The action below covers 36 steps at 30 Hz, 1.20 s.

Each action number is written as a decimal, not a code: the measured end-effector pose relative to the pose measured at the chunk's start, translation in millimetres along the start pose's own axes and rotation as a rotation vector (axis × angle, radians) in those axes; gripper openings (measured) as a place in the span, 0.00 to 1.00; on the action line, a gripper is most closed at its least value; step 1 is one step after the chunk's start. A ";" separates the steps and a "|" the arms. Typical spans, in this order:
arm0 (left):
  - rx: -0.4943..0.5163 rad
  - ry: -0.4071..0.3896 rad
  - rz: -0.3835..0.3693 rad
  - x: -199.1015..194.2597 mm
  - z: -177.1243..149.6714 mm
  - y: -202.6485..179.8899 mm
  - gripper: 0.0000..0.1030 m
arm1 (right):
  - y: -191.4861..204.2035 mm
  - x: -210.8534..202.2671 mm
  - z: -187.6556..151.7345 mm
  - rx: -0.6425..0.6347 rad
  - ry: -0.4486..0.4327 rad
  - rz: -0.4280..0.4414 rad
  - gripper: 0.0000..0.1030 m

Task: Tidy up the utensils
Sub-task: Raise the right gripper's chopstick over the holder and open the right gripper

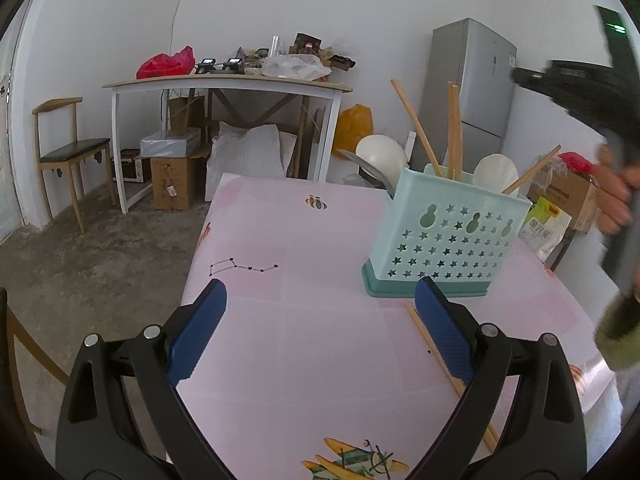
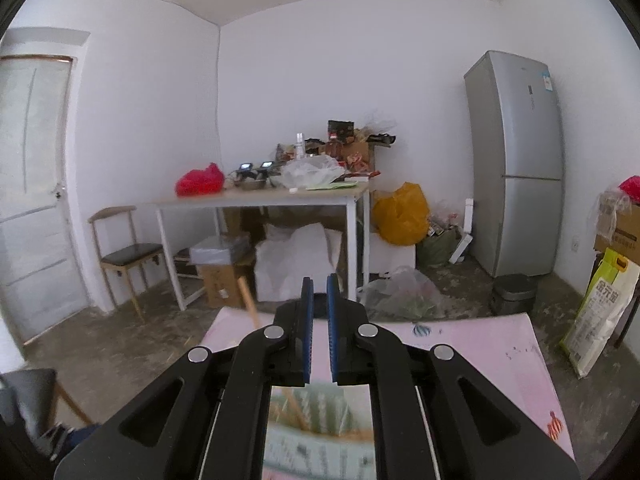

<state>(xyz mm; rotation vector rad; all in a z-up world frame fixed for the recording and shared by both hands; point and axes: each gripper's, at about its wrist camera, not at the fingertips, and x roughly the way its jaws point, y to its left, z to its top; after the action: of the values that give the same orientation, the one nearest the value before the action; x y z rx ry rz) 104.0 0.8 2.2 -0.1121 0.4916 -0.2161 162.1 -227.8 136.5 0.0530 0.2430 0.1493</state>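
Chopsticks [image 1: 448, 372] are lying loose on the pink desk [image 1: 304, 320], nearest the left hand-held gripper [image 1: 320, 300], whose jaws are standing wide open with nothing between them, one blue pad overlapping the sticks. Just beyond, the teal holder [image 1: 444, 240] is standing on the desk, already carrying chopsticks, a metal spoon [image 1: 366, 168] and pale spoons. Above it the right hand-held gripper [image 2: 319, 300] is hovering, jaws nearly together and seemingly empty. Judging by this, loose chopsticks are being collected; next the left jaws need lowering around them and closing.
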 end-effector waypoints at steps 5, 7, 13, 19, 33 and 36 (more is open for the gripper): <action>0.019 0.025 0.009 0.2 -1.3 -10.9 0.89 | -18.6 -38.9 -30.0 0.078 0.103 0.057 0.18; 0.021 0.042 0.010 1.0 -3.1 -14.4 0.89 | -26.2 -46.0 -48.7 0.104 0.162 0.068 0.19; 0.047 0.075 0.020 3.0 -8.6 -23.1 0.89 | -42.8 -48.5 -57.3 0.166 0.263 0.156 0.23; 0.063 0.078 0.011 3.8 -13.2 -29.3 0.89 | -26.7 12.8 14.9 0.151 0.368 0.343 0.45; 0.014 0.083 -0.039 8.7 -15.1 5.4 0.89 | 48.3 221.7 19.6 -0.063 0.786 0.237 0.27; -0.016 0.088 -0.052 11.5 -15.3 16.2 0.89 | 48.1 222.1 18.0 -0.071 0.773 0.223 0.08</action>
<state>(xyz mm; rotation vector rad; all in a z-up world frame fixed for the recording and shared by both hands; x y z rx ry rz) 109.5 13.1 -19.0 -0.1315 0.5782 -0.2690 372.9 -146.8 105.0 -0.0519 1.0042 0.3985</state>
